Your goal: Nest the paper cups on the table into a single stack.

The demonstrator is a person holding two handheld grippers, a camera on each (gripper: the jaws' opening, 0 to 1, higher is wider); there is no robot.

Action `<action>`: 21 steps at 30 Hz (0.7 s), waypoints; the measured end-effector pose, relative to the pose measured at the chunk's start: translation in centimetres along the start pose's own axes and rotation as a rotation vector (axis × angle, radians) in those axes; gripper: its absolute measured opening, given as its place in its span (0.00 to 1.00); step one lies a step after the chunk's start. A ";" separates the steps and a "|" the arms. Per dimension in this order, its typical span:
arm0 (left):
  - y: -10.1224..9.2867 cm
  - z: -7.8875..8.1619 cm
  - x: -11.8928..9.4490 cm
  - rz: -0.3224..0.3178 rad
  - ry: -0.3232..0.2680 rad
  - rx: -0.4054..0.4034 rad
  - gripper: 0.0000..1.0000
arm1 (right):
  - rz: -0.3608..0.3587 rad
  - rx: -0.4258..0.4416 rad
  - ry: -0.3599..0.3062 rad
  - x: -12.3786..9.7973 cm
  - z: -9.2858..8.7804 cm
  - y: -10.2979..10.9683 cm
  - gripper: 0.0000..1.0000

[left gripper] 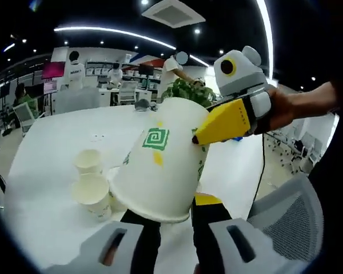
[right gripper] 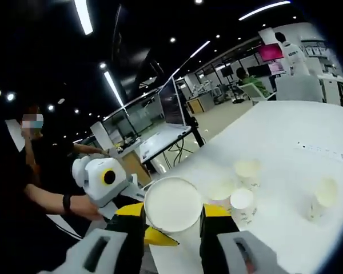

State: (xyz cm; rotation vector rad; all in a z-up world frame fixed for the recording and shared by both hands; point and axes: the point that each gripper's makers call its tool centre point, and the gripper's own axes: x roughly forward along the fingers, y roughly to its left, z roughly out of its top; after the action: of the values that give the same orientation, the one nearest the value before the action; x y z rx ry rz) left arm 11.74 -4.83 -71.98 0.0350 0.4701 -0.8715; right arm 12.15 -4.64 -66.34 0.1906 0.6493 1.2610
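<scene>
In the left gripper view, the left gripper (left gripper: 170,214) clamps the rim of a large white paper cup with a green square spiral logo (left gripper: 162,165), and the right gripper's yellow fingertip (left gripper: 201,136) touches its side. Small white paper cups (left gripper: 90,188) stand on the white table (left gripper: 51,142) beside it. In the right gripper view, the right gripper (right gripper: 172,218) has its jaws closed on that large cup (right gripper: 172,204).

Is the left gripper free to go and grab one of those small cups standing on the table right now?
Probably not yet. The left gripper is shut on a big paper cup, so its jaws are full. The small cups stand uncovered on the table, otherwise easy to approach.
</scene>
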 end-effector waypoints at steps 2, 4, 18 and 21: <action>-0.3 -0.3 -0.3 -0.010 0.015 0.030 0.14 | 0.003 -0.009 0.015 0.1 -0.4 -0.2 0.37; -0.5 -0.6 -0.4 -0.022 0.027 0.048 0.13 | 0.011 -0.008 0.037 0.3 -0.8 -0.2 0.38; -2.1 0.9 -1.3 -0.032 -0.033 0.002 0.13 | 0.102 0.071 0.108 0.5 -2.6 0.5 0.41; -2.4 1.0 -1.3 -0.035 -0.030 0.011 0.13 | 0.100 0.060 0.123 0.7 -3.2 0.6 0.42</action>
State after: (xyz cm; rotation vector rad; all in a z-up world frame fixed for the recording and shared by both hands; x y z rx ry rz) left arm 9.63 -5.60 -70.16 0.0238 0.4393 -0.9081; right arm 10.01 -4.46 -68.89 0.1984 0.7925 1.3578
